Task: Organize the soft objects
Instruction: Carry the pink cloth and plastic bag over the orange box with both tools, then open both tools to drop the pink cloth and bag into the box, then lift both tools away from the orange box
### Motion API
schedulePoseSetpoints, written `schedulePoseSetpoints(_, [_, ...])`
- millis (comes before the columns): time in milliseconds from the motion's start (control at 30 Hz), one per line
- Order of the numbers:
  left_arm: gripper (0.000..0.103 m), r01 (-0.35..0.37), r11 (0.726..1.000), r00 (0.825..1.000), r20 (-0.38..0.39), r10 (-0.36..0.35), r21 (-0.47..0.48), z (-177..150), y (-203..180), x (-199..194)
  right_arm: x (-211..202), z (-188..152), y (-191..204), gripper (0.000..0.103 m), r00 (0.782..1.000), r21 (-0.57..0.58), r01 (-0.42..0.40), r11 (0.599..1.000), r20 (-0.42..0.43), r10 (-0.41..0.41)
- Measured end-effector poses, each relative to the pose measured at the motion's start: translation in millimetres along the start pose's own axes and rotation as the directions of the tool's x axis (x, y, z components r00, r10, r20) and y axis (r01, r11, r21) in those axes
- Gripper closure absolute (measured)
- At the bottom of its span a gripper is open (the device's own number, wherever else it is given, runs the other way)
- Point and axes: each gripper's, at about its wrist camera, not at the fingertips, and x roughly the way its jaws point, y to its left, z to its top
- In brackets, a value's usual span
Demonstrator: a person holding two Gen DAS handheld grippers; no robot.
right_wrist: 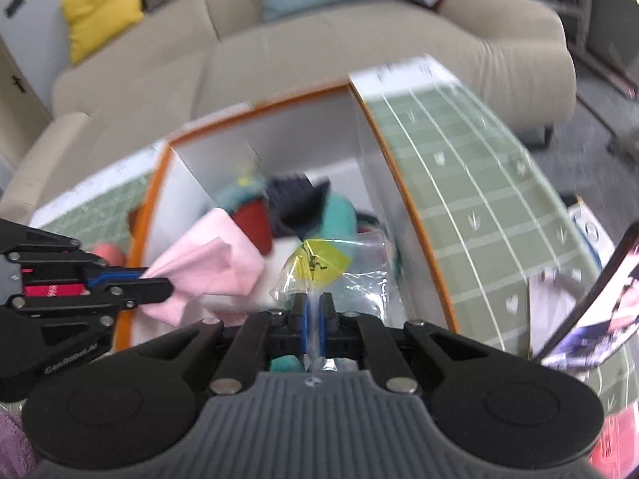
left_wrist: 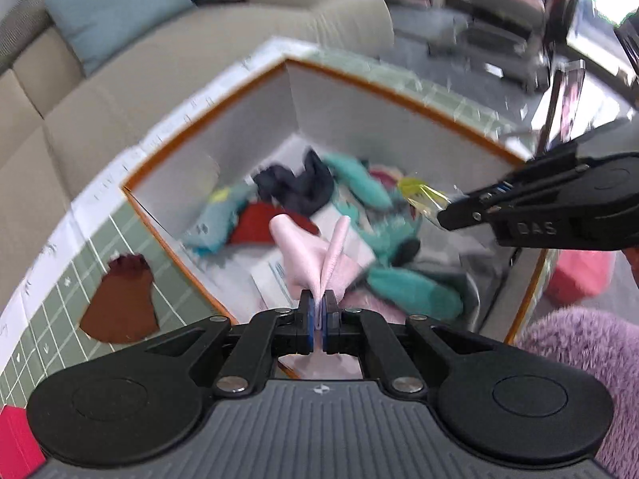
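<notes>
Beige sofa (left_wrist: pixel 167 92) fills the background behind an open box (left_wrist: pixel 359 84) half full of soft items. Left gripper (left_wrist: pixel 318 311) is clamped on a pink cloth (left_wrist: pixel 307 255) above the box; right gripper (right_wrist: pixel 312 311) pinches a clear plastic bag (right_wrist: pixel 319 267) beside it. Dropping-in appears underway; next, both would need to release over the pile.

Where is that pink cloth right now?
The pink cloth is pinched in the left claw, held over the open box of clothes, left of the right claw's plastic bag.
</notes>
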Motion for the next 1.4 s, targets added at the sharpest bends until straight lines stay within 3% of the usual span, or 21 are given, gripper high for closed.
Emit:
schedulePoseSetpoints(67, [0.100, 0.016, 1.000, 0.998, -0.063, -0.016, 0.010, 1.9, -1.9, 9.1, 9.4, -2.2, -0.2, 0.100, 0.999, -0.003, 0.019, 1.000, -0.041, -0.019])
schedulePoseSetpoints(267, [0.097, 0.020, 0.999, 0.992, -0.127, -0.016, 0.032, 0.6, -7.1, 23.5, 35.4, -4.2, 11.0, 0.095, 0.987, -0.056, 0.076, 0.996, -0.140, -0.084])
schedulePoseSetpoints(400, [0.092, 0.037, 0.999, 0.992, -0.122, -0.034, 0.017, -1.6, -5.6, 22.9, 43.8, -5.2, 14.9, 0.082, 0.981, -0.072, 0.096, 0.993, -0.162, -0.106])
schedulePoseSetpoints(533, [0.086, 0.040, 0.999, 0.992, -0.117, -0.039, 0.008, -1.2, -3.9, 21.6, 44.1, -6.1, 17.6, 0.078, 0.980, -0.093, 0.111, 0.989, -0.158, -0.125])
schedulePoseSetpoints(600, [0.081, 0.045, 0.999, 0.993, -0.110, -0.045, 0.005, -1.2, -4.3, 20.2, 43.8, -6.7, 18.7, 0.065, 0.979, -0.100, 0.116, 0.988, -0.155, -0.131])
schedulePoseSetpoints(633, [0.075, 0.049, 0.999, 0.993, -0.105, -0.048, 0.005, -1.5, -4.6, 19.3, 43.2, -6.9, 19.7, 0.059, 0.979, -0.105, 0.121, 0.987, -0.154, -0.136])
schedulePoseSetpoints(767, [0.048, 0.043, 0.999, 0.996, -0.083, -0.043, 0.004, -2.6, -6.0, 11.2, 38.7, -8.2, 23.4, 0.052, 0.981, -0.126, 0.117, 0.985, -0.142, -0.135])
schedulePoseSetpoints(833, [0.047, 0.040, 0.999, 0.997, -0.068, -0.040, -0.002, -3.9, -4.6, 7.1, 36.4, -8.5, 25.7, 0.044, 0.981, -0.138, 0.123, 0.983, -0.131, -0.142])
schedulePoseSetpoints(1133, [0.047, 0.050, 0.997, 0.998, 0.035, -0.048, -0.054, -14.6, 4.2, -26.8, 17.5, -6.7, 41.1, 0.034, 0.984, -0.164, 0.146, 0.976, -0.074, -0.159])
schedulePoseSetpoints(1400, [0.047, 0.050, 0.992, 0.985, 0.170, -0.030, -0.113, -37.2, 22.7, -69.0, -10.9, -5.1, 67.5, 0.032, 0.985, -0.187, 0.171, 0.967, 0.020, -0.170])
